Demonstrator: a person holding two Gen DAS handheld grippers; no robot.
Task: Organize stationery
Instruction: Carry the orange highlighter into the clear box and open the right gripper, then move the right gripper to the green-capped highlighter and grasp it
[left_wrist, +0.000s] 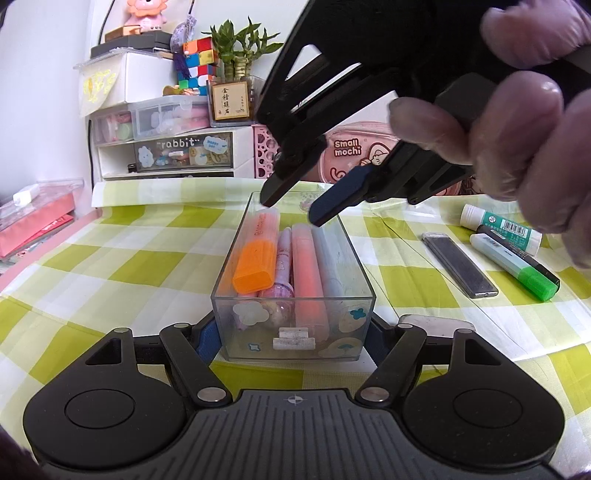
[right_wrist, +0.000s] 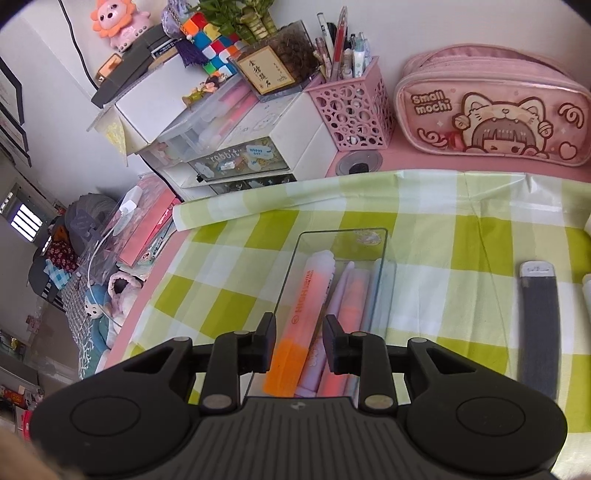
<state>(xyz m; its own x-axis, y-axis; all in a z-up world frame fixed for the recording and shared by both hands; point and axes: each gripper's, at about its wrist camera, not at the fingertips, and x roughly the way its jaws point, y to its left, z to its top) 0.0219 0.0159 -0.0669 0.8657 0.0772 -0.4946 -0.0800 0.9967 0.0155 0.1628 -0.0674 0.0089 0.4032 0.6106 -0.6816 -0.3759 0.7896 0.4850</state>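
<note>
A clear plastic box (left_wrist: 354, 258) stands on the green checked cloth and holds an orange highlighter (left_wrist: 258, 254), a purple pen (left_wrist: 283, 266), a pink highlighter (left_wrist: 308, 273) and a pale blue one (left_wrist: 328, 258). My left gripper (left_wrist: 291, 336) is shut on the near end of the box, one finger on each side wall. My right gripper (left_wrist: 291, 208) hovers open and empty just above the far end of the box. In the right wrist view the right gripper (right_wrist: 300, 341) is open over the orange highlighter (right_wrist: 295, 343) in the box (right_wrist: 384, 243).
Right of the box lie a grey lead case (left_wrist: 458, 264), a green-capped highlighter (left_wrist: 513, 266), a black marker (left_wrist: 517, 254) and a glue stick (left_wrist: 498, 225). At the back stand a pink pencil case (right_wrist: 491, 107), a pink pen holder (right_wrist: 351, 110) and white drawers (right_wrist: 236, 155).
</note>
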